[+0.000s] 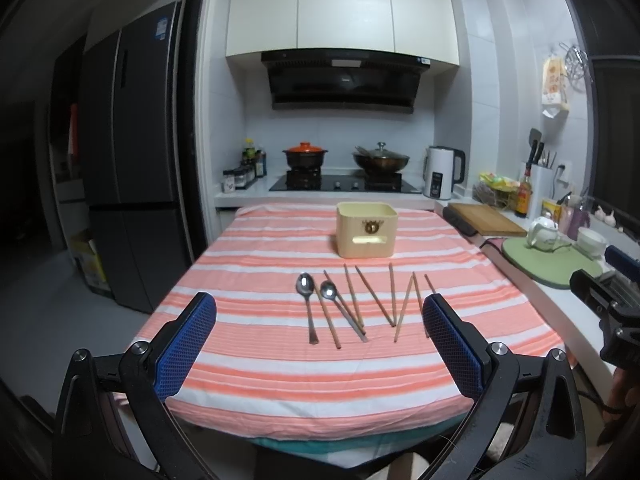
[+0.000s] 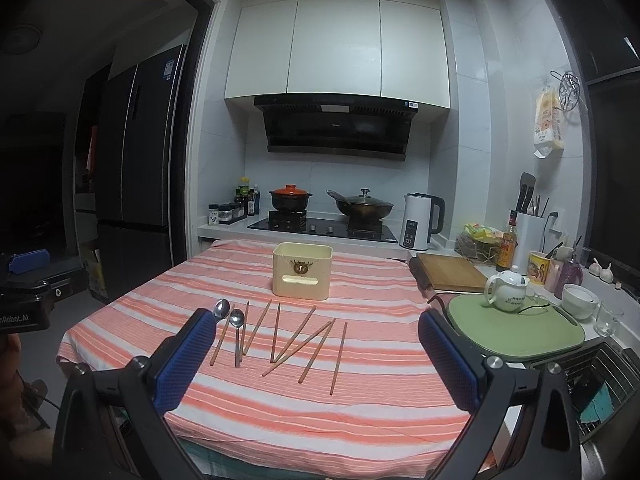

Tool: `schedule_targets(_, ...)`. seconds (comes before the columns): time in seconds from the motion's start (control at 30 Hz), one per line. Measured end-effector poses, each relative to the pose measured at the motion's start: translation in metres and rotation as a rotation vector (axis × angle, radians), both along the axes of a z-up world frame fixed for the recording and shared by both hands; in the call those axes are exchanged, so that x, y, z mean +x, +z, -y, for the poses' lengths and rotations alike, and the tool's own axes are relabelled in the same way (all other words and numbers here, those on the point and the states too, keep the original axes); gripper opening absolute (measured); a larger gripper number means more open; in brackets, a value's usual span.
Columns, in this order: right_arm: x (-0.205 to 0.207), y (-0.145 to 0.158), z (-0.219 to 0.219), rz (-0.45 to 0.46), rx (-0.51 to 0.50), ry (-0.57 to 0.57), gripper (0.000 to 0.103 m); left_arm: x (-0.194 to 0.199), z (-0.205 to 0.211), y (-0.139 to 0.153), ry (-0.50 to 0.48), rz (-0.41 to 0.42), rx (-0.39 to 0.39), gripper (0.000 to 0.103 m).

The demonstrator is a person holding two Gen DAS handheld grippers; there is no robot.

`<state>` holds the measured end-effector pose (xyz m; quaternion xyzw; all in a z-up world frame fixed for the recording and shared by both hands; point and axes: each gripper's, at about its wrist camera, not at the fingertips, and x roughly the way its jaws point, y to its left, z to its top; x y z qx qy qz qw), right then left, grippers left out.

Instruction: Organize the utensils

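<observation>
Two metal spoons (image 1: 307,285) (image 2: 236,317) and several wooden chopsticks (image 1: 375,297) (image 2: 304,340) lie loose in a row on the pink-striped tablecloth (image 1: 280,368) (image 2: 360,396). A cream utensil box (image 1: 366,230) (image 2: 302,271) stands upright behind them, open at the top. My left gripper (image 1: 319,312) is open and empty, above the table's near edge, short of the utensils. My right gripper (image 2: 316,330) is open and empty, also near the front edge, with the chopsticks between its blue pads.
A counter runs along the right with a wooden cutting board (image 1: 486,219) (image 2: 448,272), a green mat (image 2: 516,328) bearing a white teapot (image 2: 506,290), bowls, bottles and a kettle (image 2: 420,222). Stove with pots (image 2: 320,204) behind the table. Fridge (image 1: 132,152) at left.
</observation>
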<state>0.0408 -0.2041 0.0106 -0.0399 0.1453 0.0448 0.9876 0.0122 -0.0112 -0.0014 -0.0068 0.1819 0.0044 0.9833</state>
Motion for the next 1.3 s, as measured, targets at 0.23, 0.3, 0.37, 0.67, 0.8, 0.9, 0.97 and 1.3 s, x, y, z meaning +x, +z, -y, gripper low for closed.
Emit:
schedule_targets(0.23, 0.0, -0.001, 0.0, -0.002, 0.003, -0.001, 0.103, 0.0, 0.0, 0.0, -0.001, -0.002, 0.001, 0.103)
schedule_targets(0.3, 0.0, -0.001, 0.0, -0.002, 0.001, -0.001, 0.103, 0.001, 0.0, 0.0, -0.001, -0.004, -0.001, 0.103)
schedule_targets(0.37, 0.0, -0.001, 0.001, -0.005, 0.001, 0.0, 0.103, 0.001, 0.001, -0.001, -0.001, -0.007, -0.001, 0.103)
schedule_targets(0.67, 0.007, -0.004, 0.003, -0.022, 0.001, -0.007, 0.103, 0.008, 0.001, -0.005, -0.002, -0.028, -0.003, 0.103)
schedule_targets(0.8, 0.011, -0.006, 0.003, -0.029, -0.002, -0.009, 0.103, 0.014, 0.002, -0.008, -0.003, -0.04, -0.001, 0.103)
schedule_targets(0.9, 0.014, -0.009, 0.004, -0.04, -0.001, -0.013, 0.103, 0.018, -0.001, -0.01, -0.006, -0.054, -0.009, 0.103)
schedule_targets(0.97, 0.016, -0.011, 0.005, -0.045, -0.001, -0.016, 0.103, 0.021, -0.002, -0.011, -0.003, -0.061, -0.01, 0.103)
schedule_targets(1.3, 0.03, -0.014, 0.006, -0.057, -0.011, -0.034, 0.103, 0.036, 0.001, -0.019, -0.008, -0.083, 0.006, 0.103)
